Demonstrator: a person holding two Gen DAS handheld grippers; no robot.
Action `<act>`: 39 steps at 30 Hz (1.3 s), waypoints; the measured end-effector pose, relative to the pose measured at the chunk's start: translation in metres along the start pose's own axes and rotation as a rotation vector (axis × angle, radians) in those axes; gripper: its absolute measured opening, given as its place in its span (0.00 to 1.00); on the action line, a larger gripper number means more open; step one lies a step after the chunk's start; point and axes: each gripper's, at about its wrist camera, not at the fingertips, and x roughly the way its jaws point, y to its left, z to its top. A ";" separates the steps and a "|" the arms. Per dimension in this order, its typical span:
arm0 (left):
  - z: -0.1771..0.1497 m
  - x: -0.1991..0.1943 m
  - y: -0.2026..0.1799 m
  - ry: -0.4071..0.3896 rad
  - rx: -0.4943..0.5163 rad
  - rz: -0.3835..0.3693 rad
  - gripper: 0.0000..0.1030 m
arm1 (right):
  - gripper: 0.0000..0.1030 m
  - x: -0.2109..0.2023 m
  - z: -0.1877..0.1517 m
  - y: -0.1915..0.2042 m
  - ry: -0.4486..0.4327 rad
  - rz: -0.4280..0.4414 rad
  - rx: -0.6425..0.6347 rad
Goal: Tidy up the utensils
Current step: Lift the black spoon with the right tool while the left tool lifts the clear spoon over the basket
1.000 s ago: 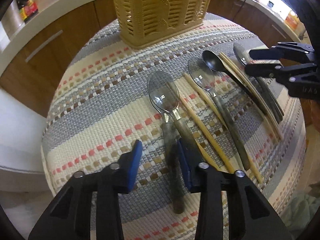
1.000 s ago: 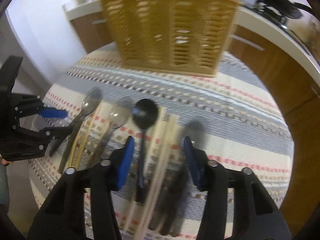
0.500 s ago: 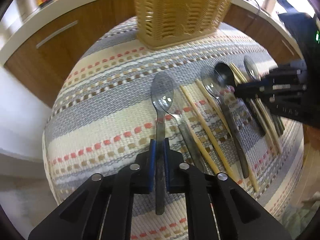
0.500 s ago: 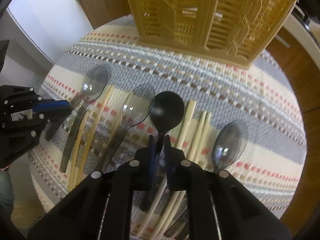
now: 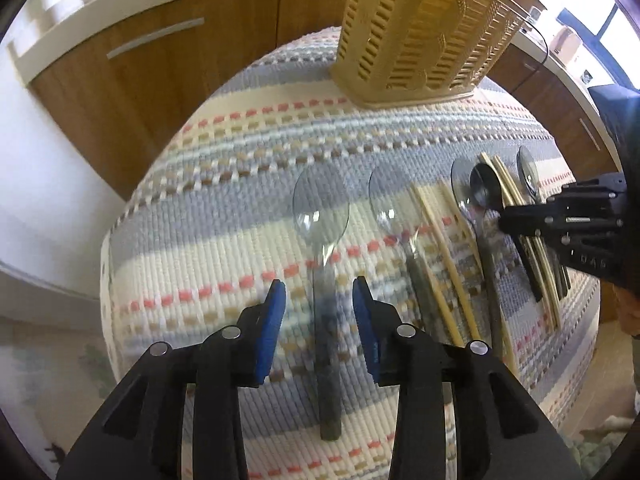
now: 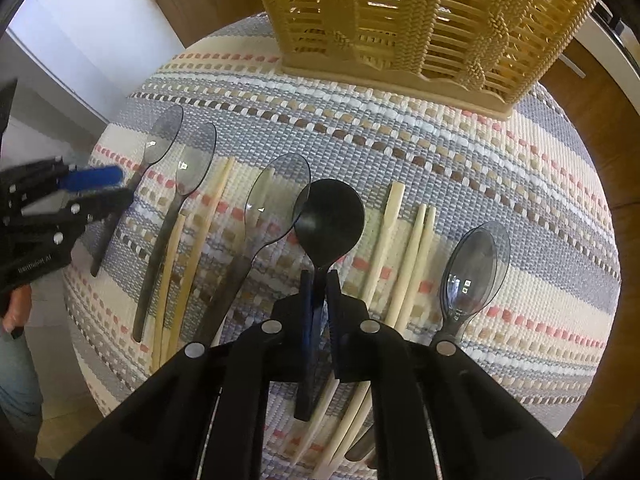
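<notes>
Left wrist: left gripper (image 5: 319,300) points steeply down at the mat (image 5: 224,216), jaws opening. The clear spoon (image 5: 322,240) lies flat on the mat between the blue pads (image 5: 272,332); its handle runs down the gap, its bowl sits past the fingertips toward the basket (image 5: 424,36). Gaps show on both sides of the handle, so the pads aren't pressing it. To the right of that spoon, farther from the mat's left edge: a second clear spoon (image 5: 390,208), then chopsticks (image 5: 444,256), then more spoons. The right gripper (image 5: 508,220) comes in from the right over the black spoon (image 5: 486,190), with its jaws together. The basket stands at the far edge of the mat, in front of the wooden cabinets (image 5: 168,64).

Right wrist: right gripper (image 6: 318,280) is nearly closed, pads clamped on the black spoon (image 6: 329,220) at the neck just below its bowl. The bowl points toward the basket (image 6: 424,20), and the handle end sticks out below the fingers. It overlaps a clear spoon (image 6: 276,200) on its left. Pale chopsticks (image 6: 404,256) lie on the mat (image 6: 520,184) just right of the gripper, with stacked grey spoons (image 6: 474,268) farther right. At the mat's left edge, the left gripper (image 6: 116,188) shows one blue pad beside the leftmost spoon (image 6: 160,136); the handle lies between its fingers.
</notes>
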 end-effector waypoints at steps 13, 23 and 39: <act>0.044 0.025 -0.019 0.049 0.095 0.054 0.39 | 0.43 0.003 0.039 0.005 -0.007 -0.060 -0.009; 0.055 0.030 -0.030 0.029 0.129 0.098 0.30 | 0.34 0.009 0.072 0.027 -0.025 -0.099 -0.068; 0.079 -0.148 -0.044 -0.506 0.083 -0.053 0.29 | 0.34 -0.142 0.052 -0.004 -0.507 -0.006 -0.007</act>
